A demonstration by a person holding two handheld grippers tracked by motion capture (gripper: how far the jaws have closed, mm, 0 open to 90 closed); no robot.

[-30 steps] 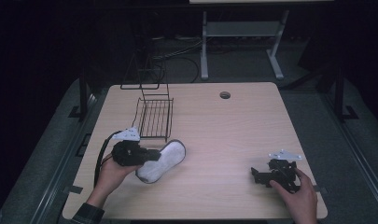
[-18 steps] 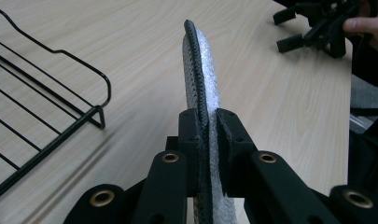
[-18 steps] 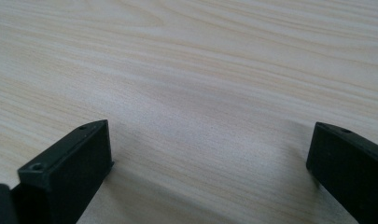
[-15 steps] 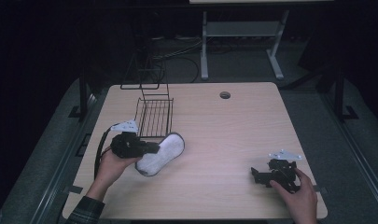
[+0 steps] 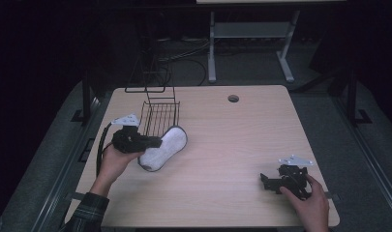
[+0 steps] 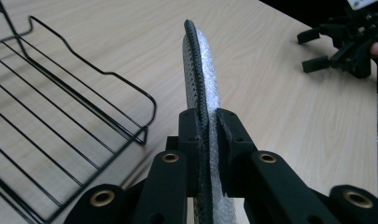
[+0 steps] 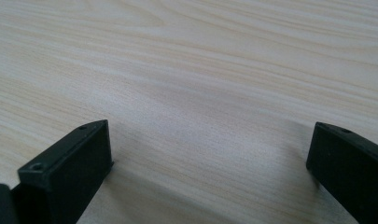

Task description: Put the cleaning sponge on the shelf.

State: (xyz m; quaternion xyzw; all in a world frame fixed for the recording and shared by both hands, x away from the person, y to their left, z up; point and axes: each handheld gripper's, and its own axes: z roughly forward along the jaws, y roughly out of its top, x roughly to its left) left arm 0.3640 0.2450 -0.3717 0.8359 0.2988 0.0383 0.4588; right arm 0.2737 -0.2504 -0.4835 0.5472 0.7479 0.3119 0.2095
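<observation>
Insole [image 5: 163, 147] nearer rack [image 5: 160, 115], in left hand-held gripper [image 5: 147, 143]

The lower end of the white insole [image 6: 203, 93] was hidden between the jaws of the left tool [image 6: 207, 135] and cut off by the bottom edge. The wire basket [image 6: 60, 121] was cut off at the left edge. The right tool [image 6: 345, 44] was cut off at the right edge.

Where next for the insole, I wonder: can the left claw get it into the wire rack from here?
Probably yes: the left claw grips the insole right beside the rack, whose top is open.
</observation>
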